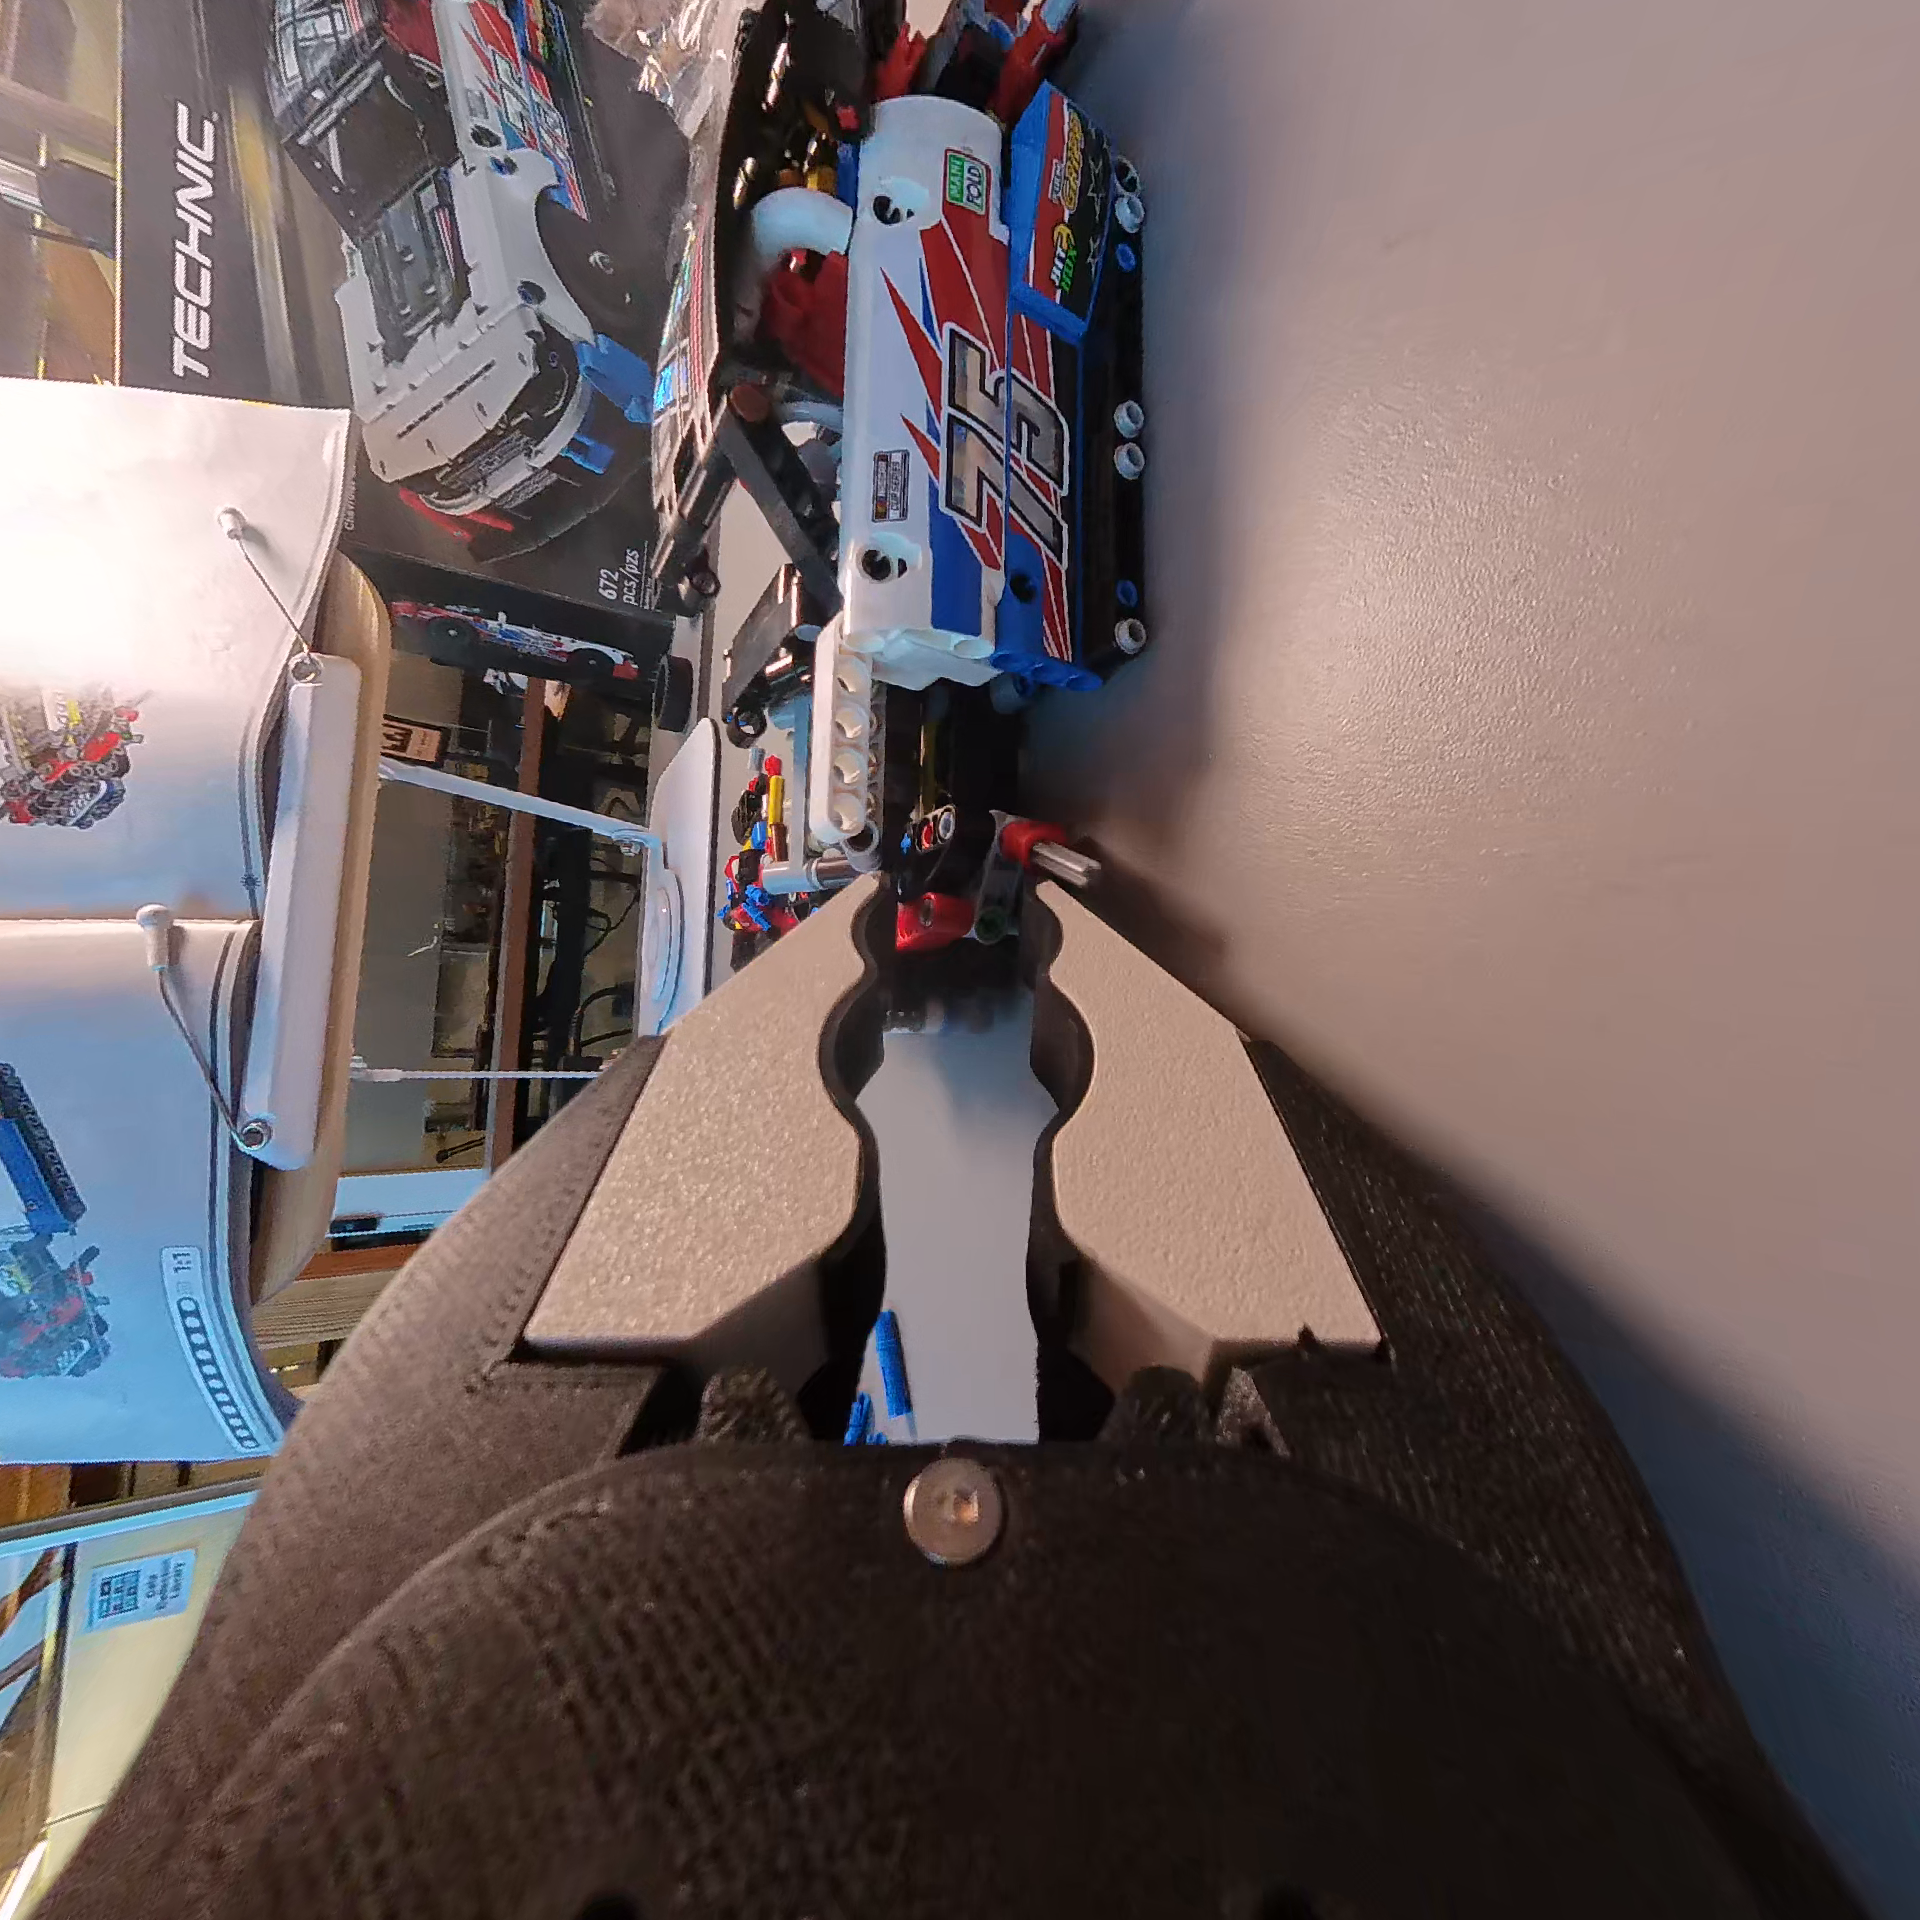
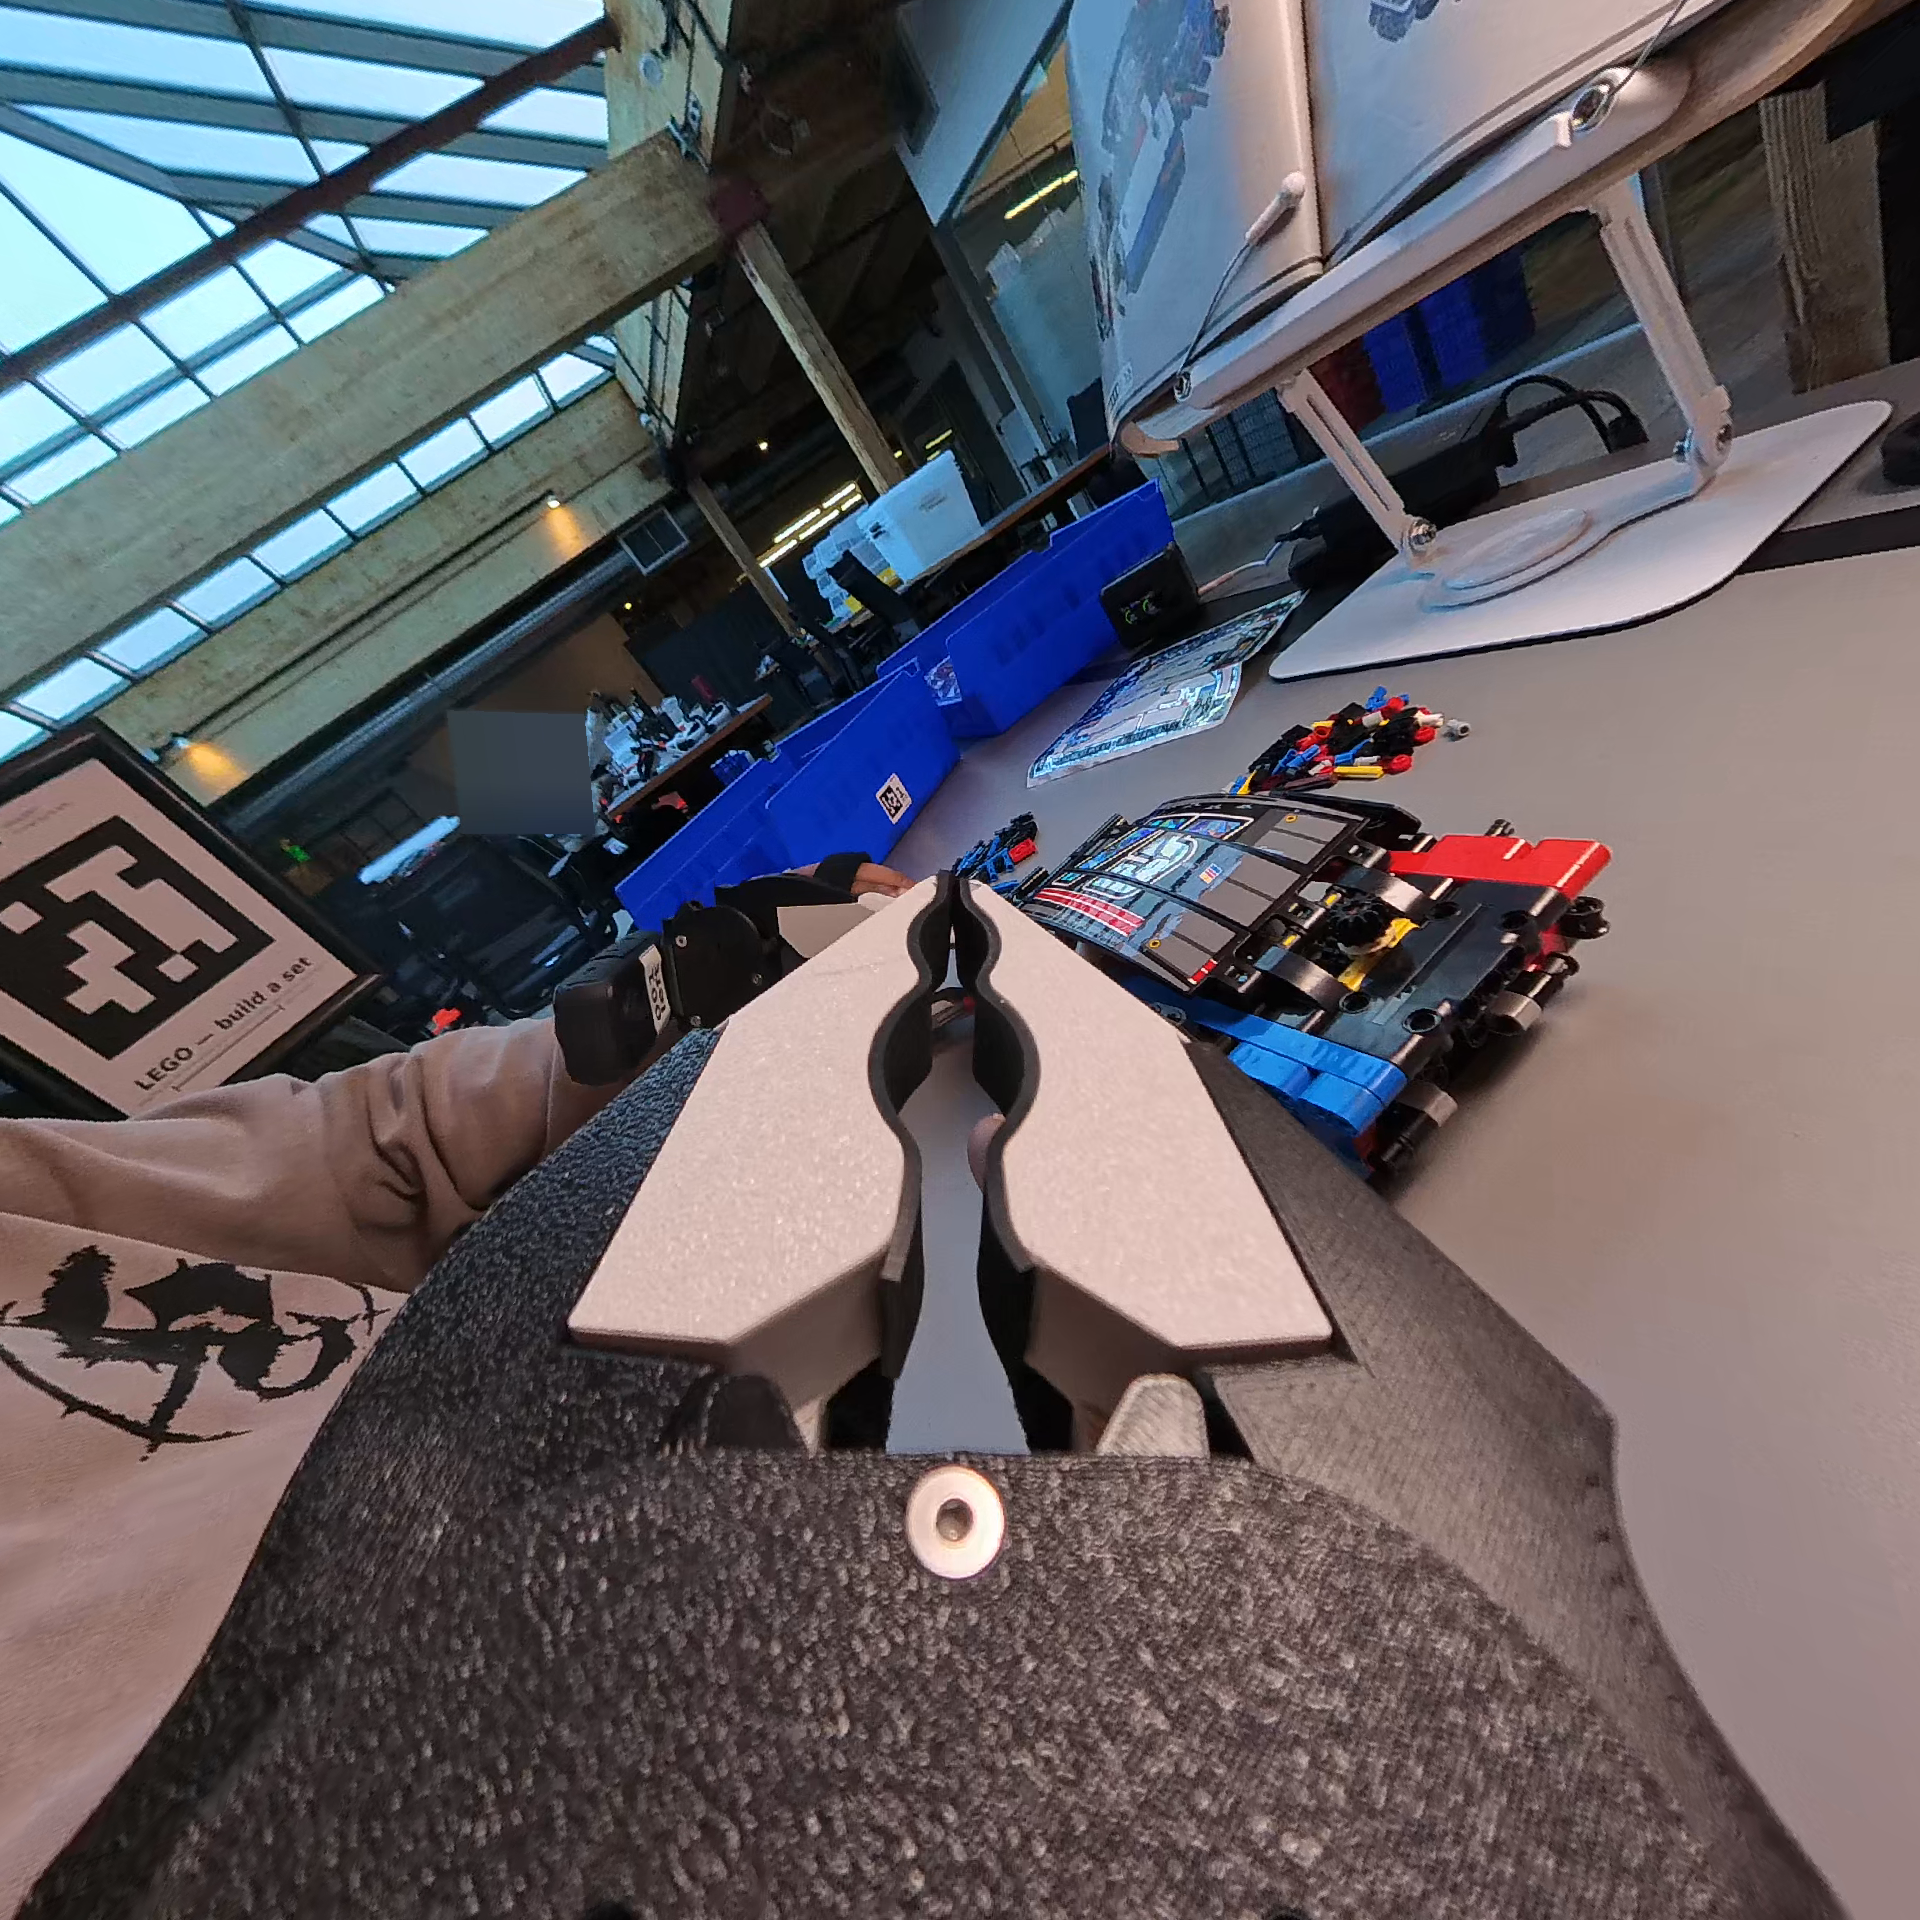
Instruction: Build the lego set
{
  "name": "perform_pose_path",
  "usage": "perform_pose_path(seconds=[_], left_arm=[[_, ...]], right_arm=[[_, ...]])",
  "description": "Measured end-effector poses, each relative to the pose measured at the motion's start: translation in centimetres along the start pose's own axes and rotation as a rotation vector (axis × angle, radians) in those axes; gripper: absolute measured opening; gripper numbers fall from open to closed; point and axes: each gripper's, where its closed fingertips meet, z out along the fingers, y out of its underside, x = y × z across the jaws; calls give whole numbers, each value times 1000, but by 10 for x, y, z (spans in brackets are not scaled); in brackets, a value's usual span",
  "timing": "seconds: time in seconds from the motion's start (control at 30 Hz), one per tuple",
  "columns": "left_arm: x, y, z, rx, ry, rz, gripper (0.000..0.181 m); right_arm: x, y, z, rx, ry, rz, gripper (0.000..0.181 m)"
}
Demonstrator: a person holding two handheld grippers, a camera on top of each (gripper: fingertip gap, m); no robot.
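Here the left claw (image 1: pixel 956 914), half open, straddles the near end of the toy car (image 1: pixel 977 416), whose length runs straight ahead; the right claw (image 2: pixel 958 904) is closed, empty.

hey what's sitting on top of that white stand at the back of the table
An open instruction booklet rests on the white stand, its pages held by wire clips. Whatever lies beneath the pages is hidden.
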Motion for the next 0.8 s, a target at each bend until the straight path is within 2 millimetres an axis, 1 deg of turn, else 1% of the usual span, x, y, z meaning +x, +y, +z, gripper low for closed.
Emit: perform_pose_path(seconds=[0.2, 0.27, 0.33, 0.53, 0.7, 0.8], left_arm=[[1, 1, 0, 3, 13, 42, 30], [2, 2, 1, 11, 41, 33, 26], [2, 1, 3, 17, 59, 23, 26], [-2, 3, 6, 1, 18, 112, 21], [-3, -9, -2, 62, 34, 68, 19], [-6, -18, -9, 109, 58, -11, 18]], right_arm=[[0, 1, 0, -3, -2, 0, 0], [1, 3, 1, -10, 0, 5, 0], [3, 4, 2, -15, 4, 7, 0], [5, 7, 3, -22, 9, 9, 0], [2, 5, 2, -15, -2, 5, 0], [-1, 4, 1, -8, -15, 0, 0]])
